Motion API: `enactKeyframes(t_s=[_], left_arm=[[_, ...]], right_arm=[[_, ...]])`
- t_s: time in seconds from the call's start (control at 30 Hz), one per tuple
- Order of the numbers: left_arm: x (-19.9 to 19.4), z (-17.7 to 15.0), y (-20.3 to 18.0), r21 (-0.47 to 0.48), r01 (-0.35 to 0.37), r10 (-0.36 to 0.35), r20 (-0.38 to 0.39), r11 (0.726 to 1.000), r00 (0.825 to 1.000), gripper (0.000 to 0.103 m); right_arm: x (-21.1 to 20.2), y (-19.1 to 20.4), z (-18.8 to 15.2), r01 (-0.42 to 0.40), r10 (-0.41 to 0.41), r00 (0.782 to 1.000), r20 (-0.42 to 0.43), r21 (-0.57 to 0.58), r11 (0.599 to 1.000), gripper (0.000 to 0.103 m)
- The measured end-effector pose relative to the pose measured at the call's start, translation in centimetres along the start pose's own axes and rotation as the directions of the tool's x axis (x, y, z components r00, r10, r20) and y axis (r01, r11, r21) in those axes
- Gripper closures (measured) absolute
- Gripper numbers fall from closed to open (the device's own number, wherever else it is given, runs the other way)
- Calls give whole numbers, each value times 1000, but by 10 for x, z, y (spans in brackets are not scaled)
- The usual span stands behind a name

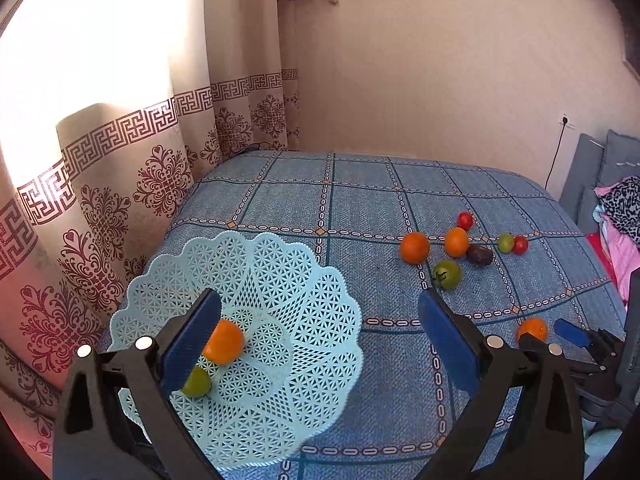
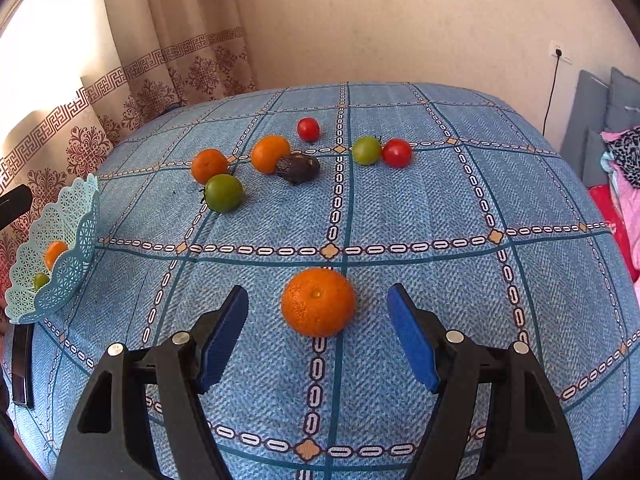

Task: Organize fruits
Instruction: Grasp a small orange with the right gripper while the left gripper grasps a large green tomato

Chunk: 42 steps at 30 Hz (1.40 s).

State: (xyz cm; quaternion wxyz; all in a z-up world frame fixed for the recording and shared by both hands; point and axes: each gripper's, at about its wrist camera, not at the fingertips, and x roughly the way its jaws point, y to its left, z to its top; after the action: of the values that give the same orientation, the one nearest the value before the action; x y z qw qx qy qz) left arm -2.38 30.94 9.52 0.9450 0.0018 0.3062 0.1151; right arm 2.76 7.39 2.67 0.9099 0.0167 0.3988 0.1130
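Observation:
A pale blue lattice basket (image 1: 312, 320) sits at the table's left, holding an orange (image 1: 224, 342) and a small green fruit (image 1: 198, 382). My left gripper (image 1: 320, 300) hangs open over the basket with nothing between its fingers. In the right wrist view, a loose orange (image 2: 318, 302) lies on the blue checked tablecloth (image 2: 440, 208), between the fingers of my open right gripper (image 2: 317, 291), which do not touch it. Farther back lie two oranges (image 2: 209, 166), a green tomato (image 2: 223, 193), a dark avocado (image 2: 298, 168), a red tomato (image 2: 308, 129), and a green-and-red tomato pair (image 2: 366, 151).
A patterned curtain (image 1: 120, 184) hangs close behind the basket on the left. Grey cushions (image 2: 600, 120) and pink clothes (image 2: 628, 184) lie past the table's right edge. A cable (image 2: 550, 92) runs down the back wall. A black object (image 2: 22, 360) sits by the table's left edge.

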Motion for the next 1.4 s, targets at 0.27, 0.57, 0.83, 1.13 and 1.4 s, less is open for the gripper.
enactKeyframes(t_s=[0.27,0.57,0.83,1.13,1.4], left_arm=[[17,2,-25,24,21,-20,-36,999,999,3],[43,3,-65,93,30,-25,-49,995,998,3],[71,9,-92,126,45,-37,-65,991,997,3],[109,12,-118,143,108,-86,-152,984,985,18],[146,7,-129,121,168,-136,-236,978,962,41]], right_arm=[[19,-2,1,-17,16,999,-51,-12,1000,53],[16,-2,-1,-30,29,999,-21,-22,999,64],[3,-18,2,-21,20,999,35,25,999,64],[0,-27,1,-37,34,999,42,59,998,64],[1,-30,1,-46,43,998,36,77,996,64]])
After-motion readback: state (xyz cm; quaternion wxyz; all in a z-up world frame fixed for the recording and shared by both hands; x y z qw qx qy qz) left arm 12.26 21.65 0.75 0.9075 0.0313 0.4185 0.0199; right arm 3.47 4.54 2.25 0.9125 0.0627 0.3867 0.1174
